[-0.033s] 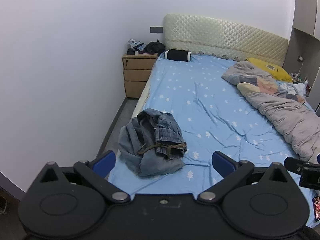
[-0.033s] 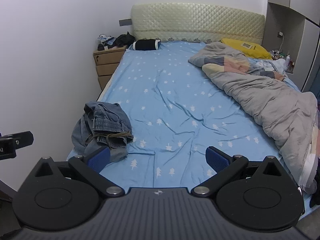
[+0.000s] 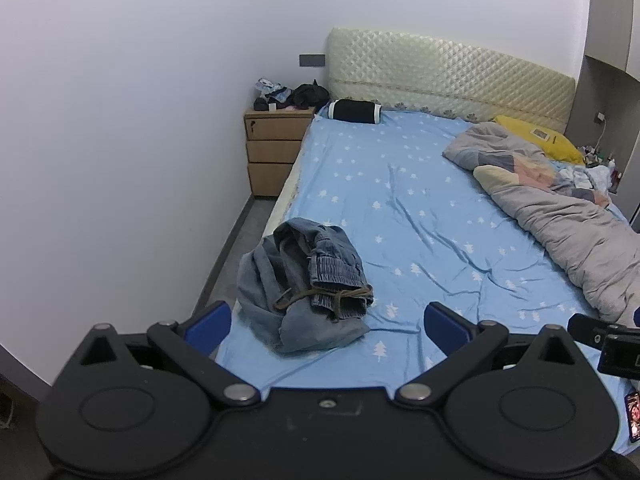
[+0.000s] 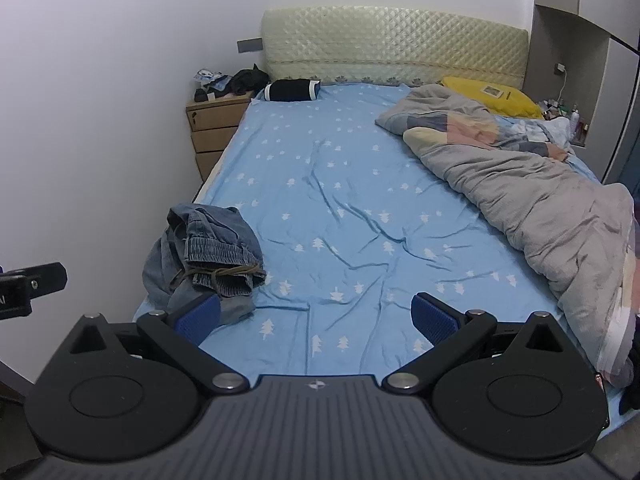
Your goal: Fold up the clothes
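A crumpled pair of blue denim trousers (image 3: 304, 284) with a brown drawstring lies in a heap near the front left corner of the bed's blue sheet (image 3: 420, 216). It also shows in the right wrist view (image 4: 208, 256). My left gripper (image 3: 326, 322) is open and empty, hovering just short of the heap. My right gripper (image 4: 316, 316) is open and empty, to the right of the trousers, above the sheet (image 4: 360, 208).
A grey quilt (image 4: 532, 200) is bunched along the bed's right side, with a yellow pillow (image 4: 492, 96) behind it. A black roll (image 3: 354, 111) lies by the padded headboard. A wooden nightstand (image 3: 272, 148) with clutter stands left of the bed, against the white wall.
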